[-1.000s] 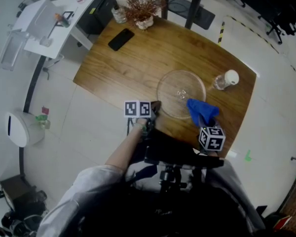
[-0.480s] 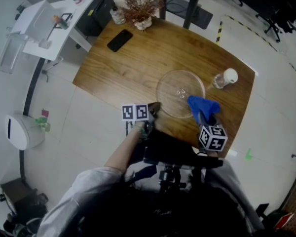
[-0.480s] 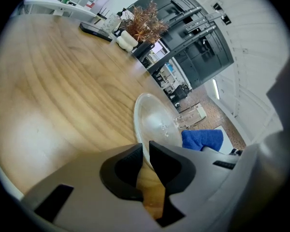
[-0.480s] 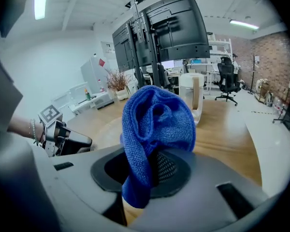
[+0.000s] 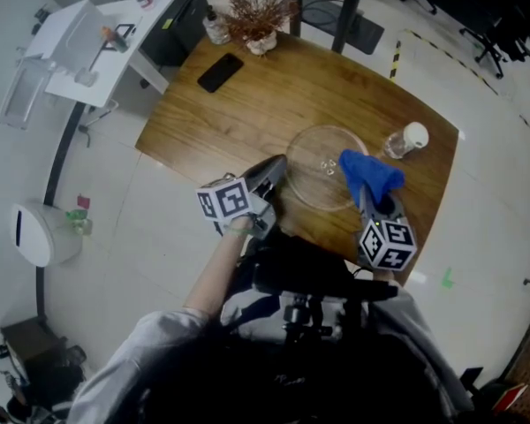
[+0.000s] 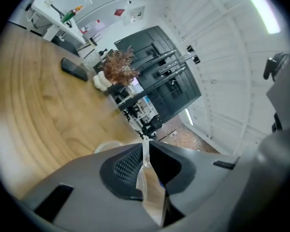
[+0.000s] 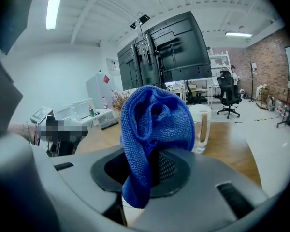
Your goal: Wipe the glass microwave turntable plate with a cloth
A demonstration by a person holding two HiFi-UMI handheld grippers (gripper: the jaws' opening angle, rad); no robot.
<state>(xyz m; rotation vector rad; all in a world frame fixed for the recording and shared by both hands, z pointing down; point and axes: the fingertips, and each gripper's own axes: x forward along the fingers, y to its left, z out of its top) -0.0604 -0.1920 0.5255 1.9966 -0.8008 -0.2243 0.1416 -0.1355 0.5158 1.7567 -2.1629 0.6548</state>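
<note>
**A:** What worries you here?

**B:** Mostly the round clear glass turntable plate point(image 5: 329, 170). It lies on the wooden bench point(image 5: 247, 104) close to the near edge, and the left gripper point(image 5: 276, 173) has it by the near-left rim only. Smooth glass pinched at one spot can slip or swing once the wiping hand pushes on it. A sideways shove could slide it towards the edge. A hard squeeze on that thin rim could chip it.

**A:** Anything nearby in the way?

**B:** The clear cup with a white lid point(image 5: 406, 141) stands just beside the plate's far-right rim. A wide sweep, or the plate skidding that way, could knock it over.

**A:** And the cloth itself?

**B:** The blue microfibre cloth point(image 7: 154, 129) is bunched into a lump that stands up out of the right gripper point(image 7: 152, 173). If too little fabric is under the tips, the hard gripper could scrape the glass.

**A:** How do the grippers stand?

**B:** The right one is clamped narrow on the cloth, which hangs over the plate's right side; I can't tell whether it touches the glass. The left one is nearly closed. A thin translucent edge shows in the slit, so it seems to be gripping the plate's rim, though clear glass seen edge-on is hard to be sure of.
</note>
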